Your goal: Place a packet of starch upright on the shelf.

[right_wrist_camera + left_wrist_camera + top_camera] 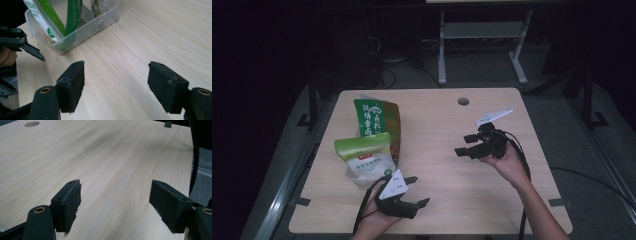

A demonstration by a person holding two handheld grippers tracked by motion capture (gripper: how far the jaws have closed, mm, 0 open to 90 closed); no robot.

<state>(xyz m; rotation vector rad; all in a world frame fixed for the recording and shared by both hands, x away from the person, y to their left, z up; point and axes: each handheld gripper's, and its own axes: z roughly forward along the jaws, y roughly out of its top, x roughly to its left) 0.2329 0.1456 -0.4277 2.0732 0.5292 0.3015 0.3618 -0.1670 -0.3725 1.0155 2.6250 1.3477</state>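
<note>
Two green snack pouches stand in a clear plastic bin (82, 30) at the table's left: a dark green one (373, 119) behind, a light green and white one (363, 156) in front. My left gripper (421, 190) rests near the front edge, just right of the bin, pointing right. Its jaws (115, 202) stand open over bare wood. My right gripper (461, 145) hovers at centre right and points left toward the bin. Its jaws (116, 82) are open with nothing between them. One finger (32, 50) of the left gripper shows beside the bin in the right gripper view.
The light wooden table (437, 210) has a round cable hole (463, 101) near its far edge. Bare wood lies between the two grippers. A white metal frame (442, 50) stands on the dark floor behind the table.
</note>
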